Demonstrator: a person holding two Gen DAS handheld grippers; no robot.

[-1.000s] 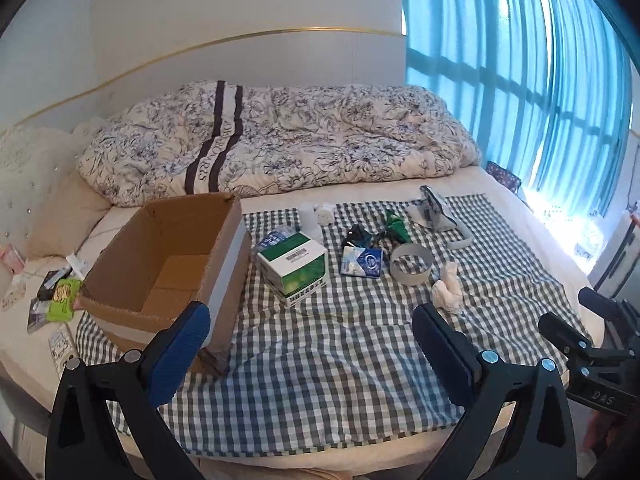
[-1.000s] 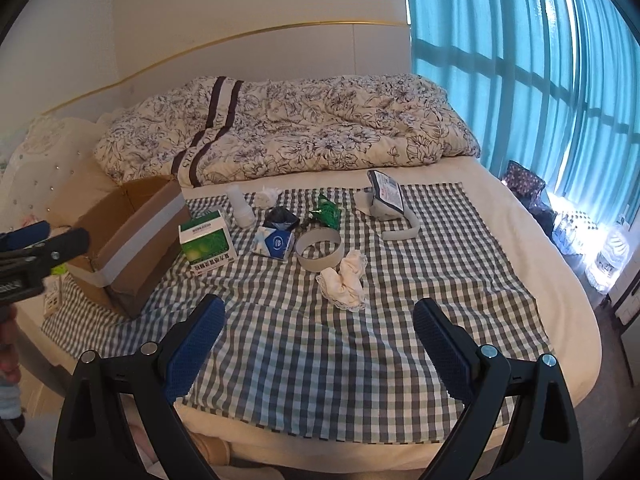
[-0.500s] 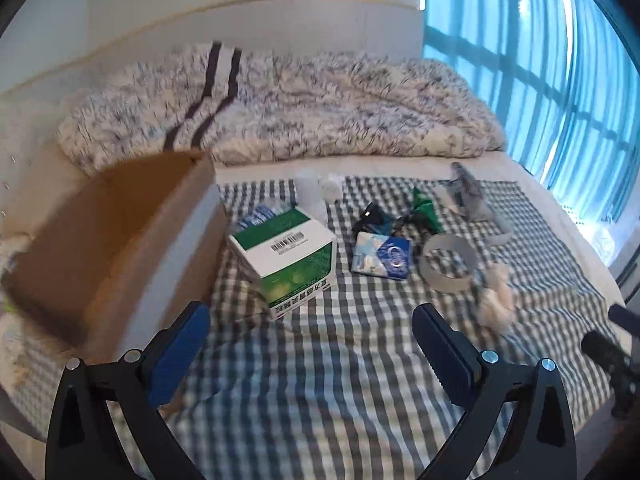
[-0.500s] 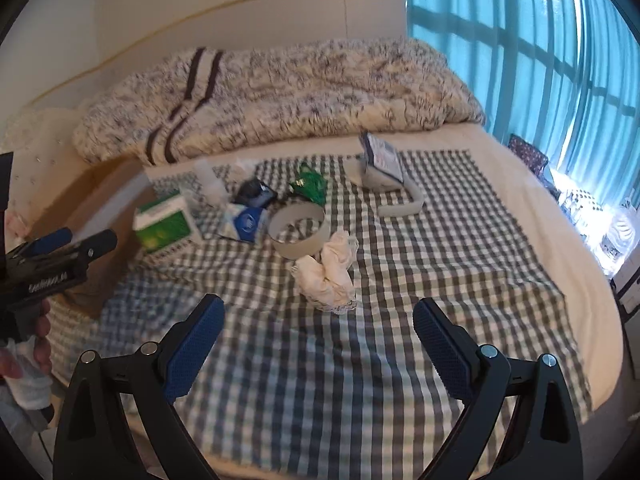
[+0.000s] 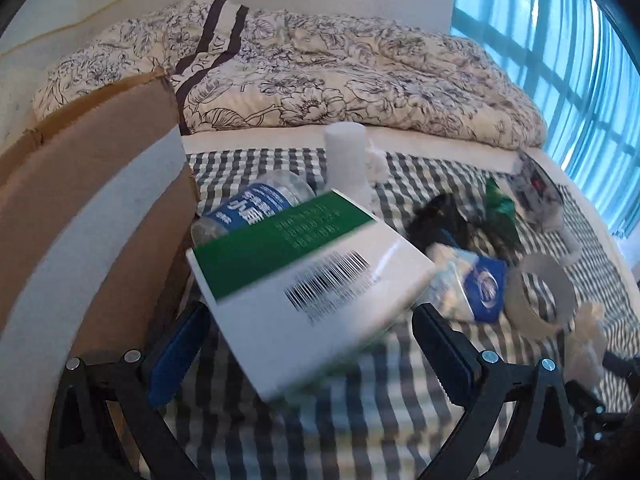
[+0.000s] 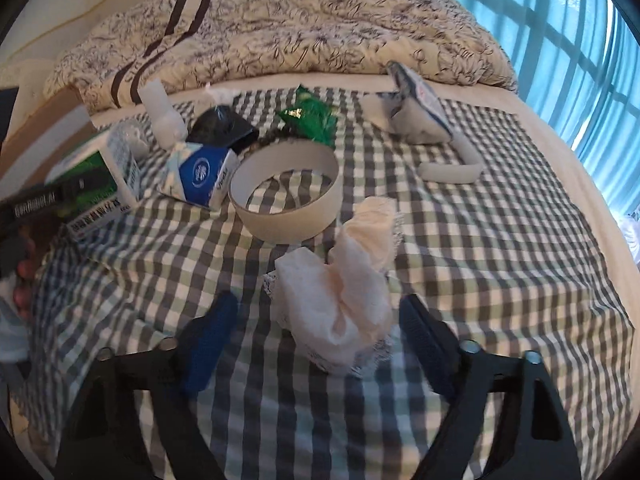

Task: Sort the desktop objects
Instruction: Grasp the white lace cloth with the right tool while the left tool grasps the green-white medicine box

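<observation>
Green-and-white cardboard fills the left wrist view: the carton (image 5: 308,276) sits between the spread fingers of the left gripper (image 5: 310,346), its near corner reaching down between the blue pads (image 5: 178,354), which do not press on it. Just left of this gripper stands the brown box (image 5: 88,216), a pale tape band across its side. Beyond the carton lie a water bottle (image 5: 256,208) on its side and an upright white bottle (image 5: 346,164). To the right of the gripper are a blue-and-white packet (image 5: 474,284) and a tape ring (image 5: 538,296). All rest on the checked cloth (image 5: 360,420).

The right gripper (image 6: 316,340) is also wide apart, its fingers either side of the crumpled tissue (image 6: 344,292), which lies on the cloth (image 6: 480,280) with gaps to both pads. Straight ahead of it is the tape ring (image 6: 286,196), and further on a green wrapper (image 6: 310,116) and a black bag (image 6: 220,128). Ahead to the left are the packet (image 6: 200,172) and the carton (image 6: 100,184); ahead to the right lies a white device with a curved handle (image 6: 424,120). A rumpled floral duvet (image 6: 300,28) lies behind everything.
</observation>
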